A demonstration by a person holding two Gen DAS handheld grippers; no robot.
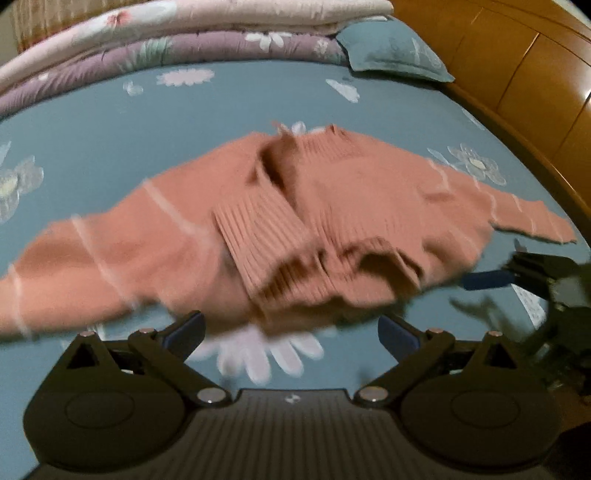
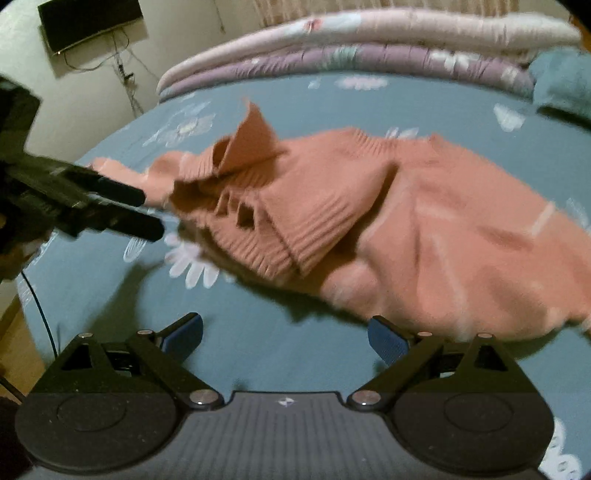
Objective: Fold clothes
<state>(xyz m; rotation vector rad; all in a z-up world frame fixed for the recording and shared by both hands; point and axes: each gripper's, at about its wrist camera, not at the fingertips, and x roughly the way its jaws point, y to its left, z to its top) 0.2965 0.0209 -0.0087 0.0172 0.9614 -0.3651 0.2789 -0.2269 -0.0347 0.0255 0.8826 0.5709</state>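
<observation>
A salmon-pink knitted sweater (image 1: 332, 206) lies crumpled on the bed sheet (image 1: 110, 125), a smooth blue-grey cotton printed with white flowers. The knit is thick, with a ribbed hem that stands up in loose folds near the middle, and thin pale stripes cross the sleeves, which spread flat to either side. Behind it lies a stack of folded quilts (image 1: 192, 33), one cream and one mauve, both soft and padded, and a blue-grey pillow (image 1: 391, 51) rests against a glossy wooden headboard (image 1: 517, 74). The left gripper (image 1: 291, 332) hangs just in front of the hem with its black fingers spread wide, blue pads facing each other, nothing between them and nothing touched. The right gripper (image 2: 284, 334) is likewise spread wide and empty over bare sheet, the sweater's near edge just beyond its right finger. Both views are smeared by motion, so the knit's folds are hard to read exactly. In the right wrist view the other gripper comes in from the left edge, partly cut off, and a dark screen (image 2: 88, 22) with dangling cables hangs on the wall.
</observation>
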